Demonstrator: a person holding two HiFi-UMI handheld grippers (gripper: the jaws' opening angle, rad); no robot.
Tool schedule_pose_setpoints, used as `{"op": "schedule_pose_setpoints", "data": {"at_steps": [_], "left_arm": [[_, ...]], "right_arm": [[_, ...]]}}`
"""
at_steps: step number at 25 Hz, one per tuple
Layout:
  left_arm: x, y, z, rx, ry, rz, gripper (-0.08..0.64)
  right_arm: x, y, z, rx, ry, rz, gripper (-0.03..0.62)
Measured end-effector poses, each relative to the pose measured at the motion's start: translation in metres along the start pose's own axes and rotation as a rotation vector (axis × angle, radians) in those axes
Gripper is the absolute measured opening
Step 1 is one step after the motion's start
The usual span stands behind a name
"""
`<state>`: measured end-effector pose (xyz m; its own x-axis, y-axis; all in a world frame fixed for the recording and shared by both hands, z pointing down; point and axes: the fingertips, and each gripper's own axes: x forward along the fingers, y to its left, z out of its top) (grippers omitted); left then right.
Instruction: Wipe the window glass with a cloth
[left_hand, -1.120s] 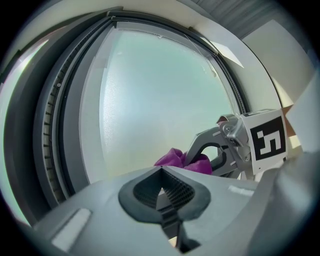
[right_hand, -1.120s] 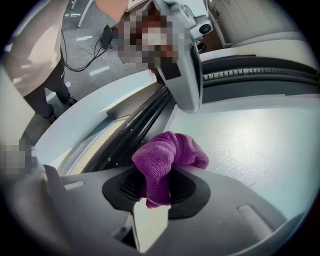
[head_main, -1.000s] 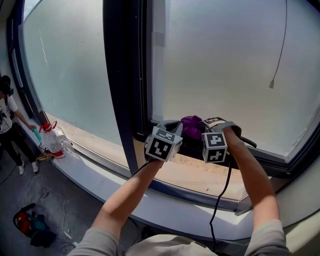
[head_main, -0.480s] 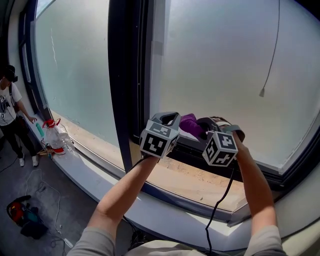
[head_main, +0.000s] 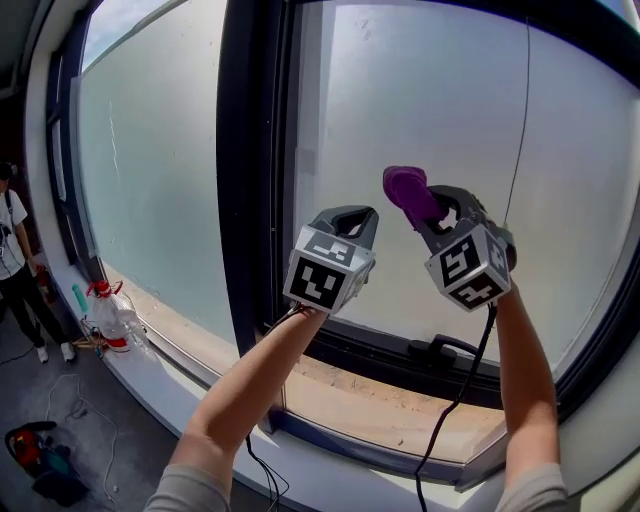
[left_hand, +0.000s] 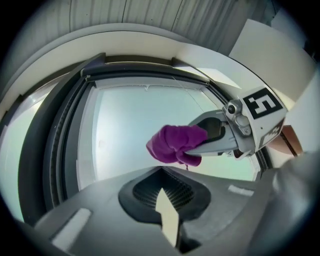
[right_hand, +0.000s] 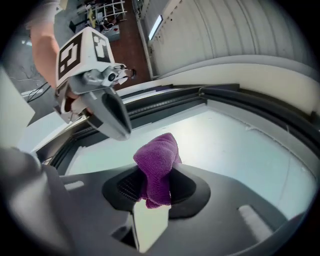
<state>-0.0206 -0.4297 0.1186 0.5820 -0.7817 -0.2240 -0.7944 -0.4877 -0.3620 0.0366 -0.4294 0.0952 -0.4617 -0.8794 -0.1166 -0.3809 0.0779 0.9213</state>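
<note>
In the head view both arms are raised before the window glass (head_main: 420, 110), whose right pane is bounded on the left by a dark frame post (head_main: 250, 150). The right gripper (head_main: 428, 205) has its jaws clamped on a purple cloth (head_main: 404, 188), which bunches out beyond the jaw tips, high against the right pane and well above the sill (head_main: 370, 398); whether it touches the glass cannot be told here. The left gripper (head_main: 350, 218) is just beside it on the left, a little lower, near the frame post. A thin cord (head_main: 519, 130) hangs in front of the pane, a black cable (head_main: 455, 395) trails down from the right gripper, a clear bottle (head_main: 108, 315) with a red top stands toward the sill's left end, and a person (head_main: 12, 270) stands on the floor beyond it. In the left gripper view, the left gripper (left_hand: 164, 197) has its jaws closed together with nothing between them; ahead, the right gripper (left_hand: 215, 140) reaches in from the right with the cloth (left_hand: 175, 144) at its tip, the pale glass (left_hand: 140, 115) behind. In the right gripper view, the right gripper (right_hand: 152, 197) pinches the cloth (right_hand: 157, 165), which stands up in a folded lump from between the jaws, and the left gripper (right_hand: 107, 112) points in from the upper left over the glass (right_hand: 235, 145).
</note>
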Motion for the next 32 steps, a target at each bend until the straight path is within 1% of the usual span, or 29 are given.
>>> {"op": "schedule_pose_setpoints", "data": {"at_steps": [3, 5, 7, 11, 13, 16, 19, 26, 29, 32], "left_arm": [[0.007, 0.005, 0.022, 0.013, -0.045, -0.035, 0.000], [0.014, 0.008, 0.048, 0.040, -0.093, -0.060, 0.000], [0.020, 0.012, 0.074, 0.070, -0.132, -0.071, 0.000], [0.033, 0.024, 0.117, 0.103, -0.175, -0.061, 0.000], [0.037, 0.028, 0.131, 0.102, -0.187, -0.061, 0.000], [0.043, 0.035, 0.147, 0.102, -0.211, -0.056, 0.000], [0.046, 0.042, 0.159, 0.107, -0.228, -0.041, 0.000], [0.048, 0.054, 0.181, 0.128, -0.243, -0.008, 0.000], [0.048, 0.057, 0.180, 0.126, -0.242, -0.006, 0.000], [0.052, 0.057, 0.173, 0.114, -0.235, -0.015, 0.000]], "right_arm": [[0.003, -0.050, 0.024, 0.018, -0.025, -0.126, 0.144], [0.000, -0.089, 0.041, -0.001, -0.036, -0.222, 0.144], [-0.003, -0.124, 0.054, -0.036, -0.035, -0.295, 0.144], [-0.002, -0.180, 0.069, -0.113, 0.004, -0.382, 0.144], [-0.001, -0.202, 0.071, -0.128, 0.026, -0.407, 0.144], [0.002, -0.229, 0.079, -0.178, 0.024, -0.454, 0.144], [0.013, -0.249, 0.086, -0.232, 0.027, -0.470, 0.144], [0.037, -0.283, 0.085, -0.292, 0.053, -0.478, 0.144], [0.042, -0.286, 0.078, -0.305, 0.077, -0.460, 0.143], [0.045, -0.280, 0.075, -0.317, 0.089, -0.420, 0.141]]}}
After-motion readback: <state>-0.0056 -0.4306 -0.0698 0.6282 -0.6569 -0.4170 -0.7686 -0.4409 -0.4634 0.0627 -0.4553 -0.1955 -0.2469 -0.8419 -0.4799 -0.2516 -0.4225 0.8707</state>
